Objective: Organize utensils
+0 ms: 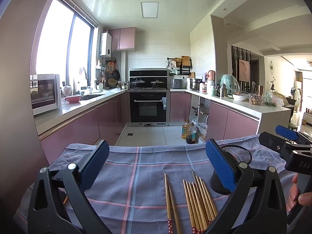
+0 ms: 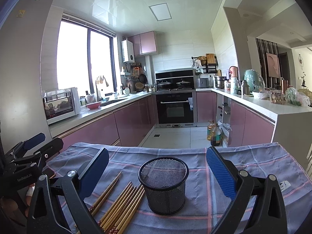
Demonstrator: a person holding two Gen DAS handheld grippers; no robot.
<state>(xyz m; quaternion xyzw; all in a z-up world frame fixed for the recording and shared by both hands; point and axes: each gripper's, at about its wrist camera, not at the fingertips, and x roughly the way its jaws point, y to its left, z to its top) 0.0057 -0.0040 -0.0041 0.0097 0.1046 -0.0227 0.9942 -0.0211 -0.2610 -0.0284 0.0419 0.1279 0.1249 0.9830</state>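
Several wooden chopsticks lie side by side on a blue checked cloth; they also show in the right wrist view. A black mesh cup stands upright and empty just right of them, partly hidden behind a finger in the left wrist view. My left gripper is open above the cloth, left of the chopsticks. My right gripper is open, with the cup between and beyond its fingers, not touching. The right gripper shows at the left wrist view's right edge, the left gripper at the right wrist view's left edge.
The cloth covers a small table whose far edge faces a kitchen floor. Oil bottles stand on the floor by pink cabinets. An oven is at the back, a microwave on the left counter.
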